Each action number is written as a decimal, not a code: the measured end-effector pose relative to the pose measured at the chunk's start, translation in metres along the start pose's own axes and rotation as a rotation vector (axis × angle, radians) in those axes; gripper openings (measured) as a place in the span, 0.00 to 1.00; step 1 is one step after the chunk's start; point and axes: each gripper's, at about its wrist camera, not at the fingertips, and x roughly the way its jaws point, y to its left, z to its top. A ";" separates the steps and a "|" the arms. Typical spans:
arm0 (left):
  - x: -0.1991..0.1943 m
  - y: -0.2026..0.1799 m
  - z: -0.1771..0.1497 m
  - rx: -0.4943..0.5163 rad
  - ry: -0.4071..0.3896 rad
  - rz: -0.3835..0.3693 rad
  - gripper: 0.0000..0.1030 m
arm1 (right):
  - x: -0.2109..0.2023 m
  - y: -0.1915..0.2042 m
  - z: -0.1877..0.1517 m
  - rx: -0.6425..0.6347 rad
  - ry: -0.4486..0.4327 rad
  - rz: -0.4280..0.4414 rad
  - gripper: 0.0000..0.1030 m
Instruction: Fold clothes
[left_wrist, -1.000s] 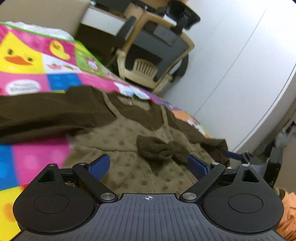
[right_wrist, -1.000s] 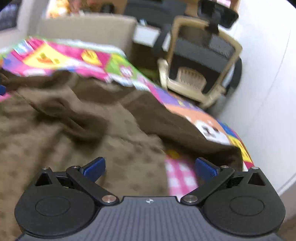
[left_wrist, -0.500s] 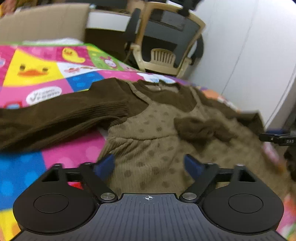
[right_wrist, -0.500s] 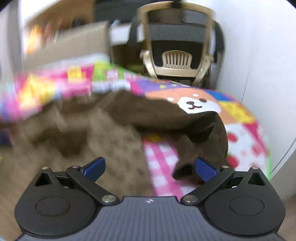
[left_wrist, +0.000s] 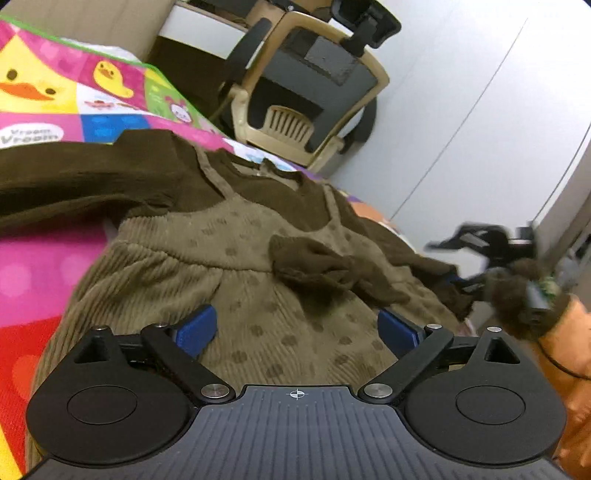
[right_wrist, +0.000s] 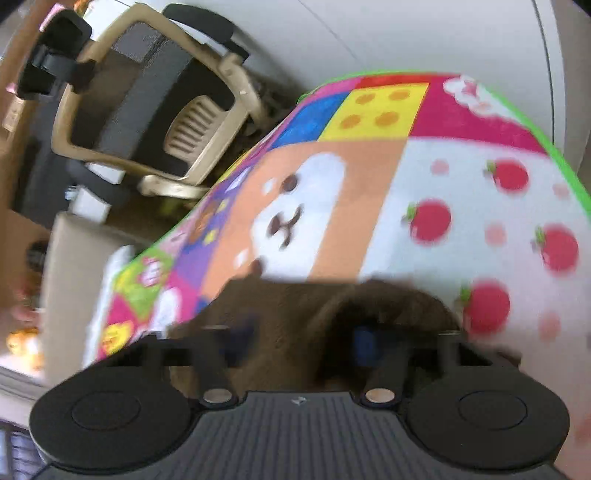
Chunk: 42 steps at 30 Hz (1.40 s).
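Observation:
An olive dotted corduroy dress with dark brown sleeves and a brown bow lies flat on a colourful play mat. My left gripper hovers open over the skirt, and its blue pads hold nothing. In the right wrist view, which is blurred, my right gripper has its fingers drawn in around the end of the dress's brown right sleeve. The left wrist view shows that sleeve cuff raised at the mat's right edge beside the blurred right gripper.
A beige and black office chair stands behind the mat, close to a white wall. A cardboard box sits at the mat's far side. Something orange lies past the mat's right edge. The mat's strawberry corner is bare.
My right gripper swung right to the sleeve end and narrowed its fingers around it. My left gripper stayed open over the skirt, with its view shifting a little.

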 end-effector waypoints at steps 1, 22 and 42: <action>-0.001 0.002 0.000 -0.014 -0.004 -0.010 0.95 | 0.002 0.006 0.003 -0.061 -0.041 -0.027 0.19; -0.001 0.007 0.004 -0.069 0.004 -0.026 0.95 | -0.040 0.156 -0.220 -1.568 -0.124 0.303 0.77; 0.061 0.009 0.078 -0.230 0.141 0.214 0.52 | -0.041 0.106 -0.200 -1.701 -0.391 0.033 0.82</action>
